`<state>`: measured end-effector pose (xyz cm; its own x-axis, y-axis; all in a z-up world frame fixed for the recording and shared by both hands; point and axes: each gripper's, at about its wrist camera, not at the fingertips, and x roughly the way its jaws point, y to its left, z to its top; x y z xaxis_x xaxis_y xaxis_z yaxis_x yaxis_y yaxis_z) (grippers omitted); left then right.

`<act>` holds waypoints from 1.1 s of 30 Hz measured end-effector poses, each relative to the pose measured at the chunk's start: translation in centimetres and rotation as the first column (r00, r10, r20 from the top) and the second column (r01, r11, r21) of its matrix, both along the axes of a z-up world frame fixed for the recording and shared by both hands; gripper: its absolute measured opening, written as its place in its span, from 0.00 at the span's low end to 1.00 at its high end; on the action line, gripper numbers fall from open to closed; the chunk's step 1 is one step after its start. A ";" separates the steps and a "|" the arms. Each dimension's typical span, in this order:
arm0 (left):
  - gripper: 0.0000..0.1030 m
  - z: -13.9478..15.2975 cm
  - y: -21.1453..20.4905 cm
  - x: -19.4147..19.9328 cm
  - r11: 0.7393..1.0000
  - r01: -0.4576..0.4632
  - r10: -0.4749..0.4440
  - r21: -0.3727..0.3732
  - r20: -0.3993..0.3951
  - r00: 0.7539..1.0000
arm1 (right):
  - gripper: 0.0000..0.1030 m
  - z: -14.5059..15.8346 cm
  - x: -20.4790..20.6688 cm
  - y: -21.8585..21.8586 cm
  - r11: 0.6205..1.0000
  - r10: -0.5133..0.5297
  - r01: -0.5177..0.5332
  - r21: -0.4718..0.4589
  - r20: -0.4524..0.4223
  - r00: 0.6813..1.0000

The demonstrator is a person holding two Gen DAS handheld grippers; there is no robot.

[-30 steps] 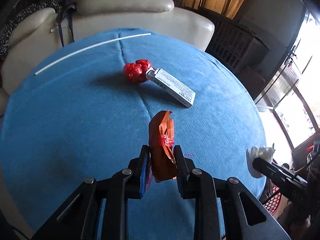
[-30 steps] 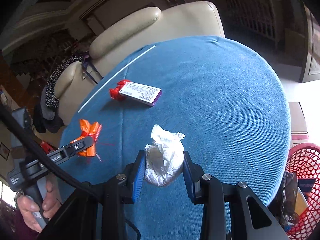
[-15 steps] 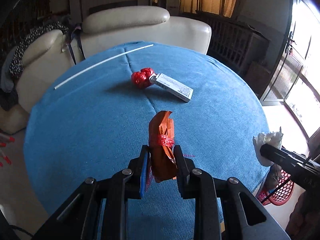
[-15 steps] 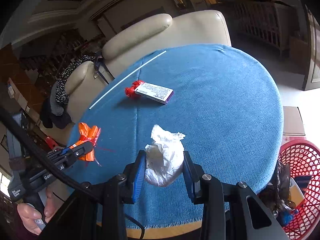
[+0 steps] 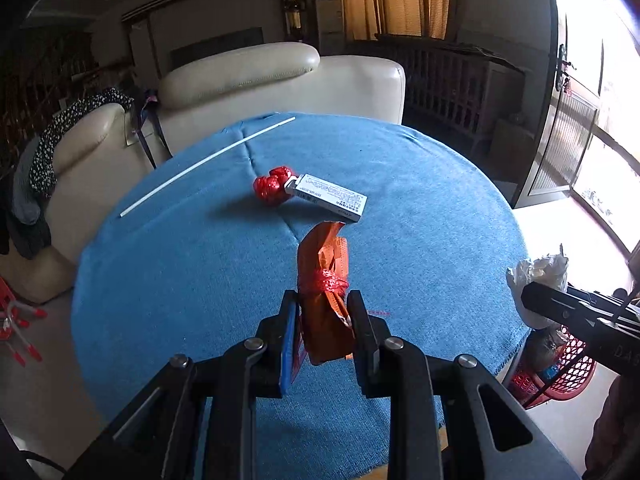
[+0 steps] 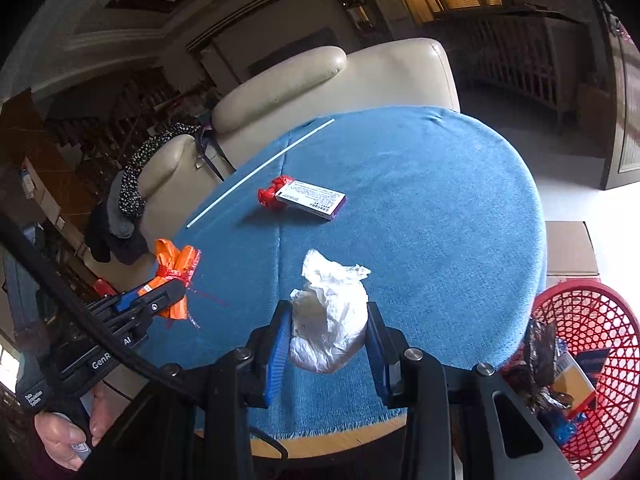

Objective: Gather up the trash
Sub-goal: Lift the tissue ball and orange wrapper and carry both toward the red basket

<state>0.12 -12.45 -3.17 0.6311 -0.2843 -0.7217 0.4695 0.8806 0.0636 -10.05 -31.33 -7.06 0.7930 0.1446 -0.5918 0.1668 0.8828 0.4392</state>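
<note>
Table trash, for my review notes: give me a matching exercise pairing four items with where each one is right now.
Items:
1. orange tied wrapper
2. white crumpled plastic bag
3. white printed carton
4. thin white stick

Places:
A. clamped in the right gripper
B. lying near the cloth's far edge
C. clamped in the left gripper
D. lying against the red foil ball

Pairs: 1-C, 2-A, 3-D, 4-B
</note>
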 end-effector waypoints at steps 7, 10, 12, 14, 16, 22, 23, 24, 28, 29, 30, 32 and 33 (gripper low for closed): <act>0.25 0.0 -1.4 -1.1 0.999 0.025 -0.026 0.032 0.020 0.999 | 0.37 -0.2 -1.5 -0.9 1.000 -0.016 0.016 0.006 0.001 1.000; 0.25 -0.1 -1.9 -1.5 0.998 0.040 -0.041 0.044 0.023 0.999 | 0.37 -0.3 -1.9 -1.3 1.000 -0.023 0.023 0.011 0.001 1.000; 0.25 -0.2 -2.3 -1.7 0.998 0.047 -0.048 0.051 0.022 0.999 | 0.37 -0.4 -2.2 -1.6 1.000 -0.027 0.027 0.015 0.002 1.000; 0.25 -0.2 -2.6 -1.9 0.997 0.051 -0.052 0.056 0.021 0.998 | 0.37 -0.4 -2.5 -1.8 0.999 -0.031 0.031 0.017 0.004 0.999; 0.25 -0.2 -3.0 -2.1 0.996 0.058 -0.060 0.062 0.022 0.998 | 0.37 -0.5 -2.8 -2.1 0.999 -0.037 0.036 0.021 0.004 0.999; 0.25 -0.5 -4.1 -2.7 0.993 0.084 -0.086 0.081 0.019 0.996 | 0.37 -0.8 -3.3 -2.7 0.998 -0.052 0.052 0.031 0.002 0.999; 0.25 -0.5 -4.2 -2.8 0.993 0.088 -0.090 0.084 0.017 0.996 | 0.37 -0.9 -3.4 -2.9 0.998 -0.053 0.053 0.033 0.001 0.999; 0.25 -0.6 -4.4 -2.8 0.992 0.091 -0.093 0.086 0.016 0.996 | 0.37 -0.9 -3.5 -2.9 0.998 -0.055 0.055 0.034 0.000 0.998; 0.25 -0.6 -5.1 -3.1 0.990 0.105 -0.107 0.094 0.015 0.994 | 0.37 -1.1 -3.7 -3.4 0.997 -0.064 0.064 0.043 -0.003 0.998; 0.25 -0.7 -5.2 -3.2 0.989 0.109 -0.111 0.096 0.015 0.994 | 0.37 -1.2 -3.8 -3.5 0.997 -0.068 0.068 0.044 -0.003 0.998; 0.25 -0.7 -5.4 -3.3 0.989 0.113 -0.115 0.098 0.016 0.993 | 0.37 -1.2 -3.9 -3.7 0.996 -0.071 0.071 0.046 -0.003 0.997; 0.25 -0.7 -5.8 -3.5 0.987 0.121 -0.123 0.103 0.016 0.992 | 0.37 -1.3 -4.1 -3.9 0.996 -0.076 0.076 0.050 -0.004 0.997; 0.25 -0.7 -6.0 -3.6 0.986 0.127 -0.129 0.106 0.015 0.991 | 0.37 -1.3 -4.2 -4.0 0.996 -0.078 0.078 0.052 -0.003 0.997</act>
